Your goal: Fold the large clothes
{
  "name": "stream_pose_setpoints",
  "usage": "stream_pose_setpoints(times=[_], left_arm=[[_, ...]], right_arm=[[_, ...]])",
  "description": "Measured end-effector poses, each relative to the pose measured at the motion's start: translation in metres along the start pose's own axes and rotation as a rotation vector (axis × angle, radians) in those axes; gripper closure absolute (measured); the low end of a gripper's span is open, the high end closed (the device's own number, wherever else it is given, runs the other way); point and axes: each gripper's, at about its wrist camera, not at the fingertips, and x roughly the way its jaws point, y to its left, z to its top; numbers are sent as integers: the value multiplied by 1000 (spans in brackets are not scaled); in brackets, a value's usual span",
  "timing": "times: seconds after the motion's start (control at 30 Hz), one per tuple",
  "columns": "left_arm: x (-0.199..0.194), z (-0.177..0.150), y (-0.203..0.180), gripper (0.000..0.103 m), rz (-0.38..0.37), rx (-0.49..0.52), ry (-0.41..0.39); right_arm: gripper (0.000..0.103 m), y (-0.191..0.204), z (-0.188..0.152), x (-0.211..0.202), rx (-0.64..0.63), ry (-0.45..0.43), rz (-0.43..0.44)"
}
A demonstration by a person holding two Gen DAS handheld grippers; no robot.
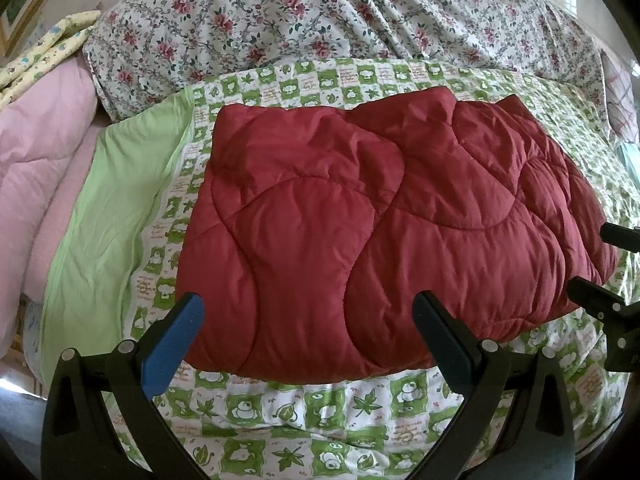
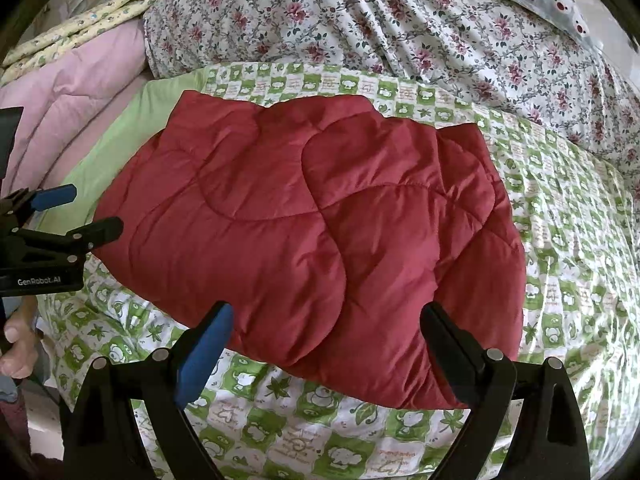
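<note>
A dark red quilted padded garment (image 1: pixel 380 216) lies folded into a thick rectangle on a green-and-white patterned bedsheet (image 1: pixel 304 412); it also shows in the right wrist view (image 2: pixel 312 232). My left gripper (image 1: pixel 308 312) is open and empty, its blue-padded fingers (image 1: pixel 176 340) just in front of the garment's near edge. My right gripper (image 2: pixel 328 320) is open and empty at the garment's near right edge. The right gripper shows at the right edge of the left wrist view (image 1: pixel 600 268), and the left gripper at the left edge of the right wrist view (image 2: pixel 88 212).
A floral quilt (image 1: pixel 320 24) is piled behind the garment. A pink quilt (image 1: pixel 44 152) and a plain green cloth (image 1: pixel 108 216) lie to the left. A yellow patterned cloth (image 1: pixel 44 48) is at the far left. A hand (image 2: pixel 16 348) holds the left gripper.
</note>
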Motion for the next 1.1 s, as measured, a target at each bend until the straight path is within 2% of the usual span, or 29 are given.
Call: stream_pose_setpoints(times=[1.1], left_arm=[[2, 1, -1, 0, 9, 2, 0]], right_arm=[[7, 0, 1, 2, -7, 1, 5]])
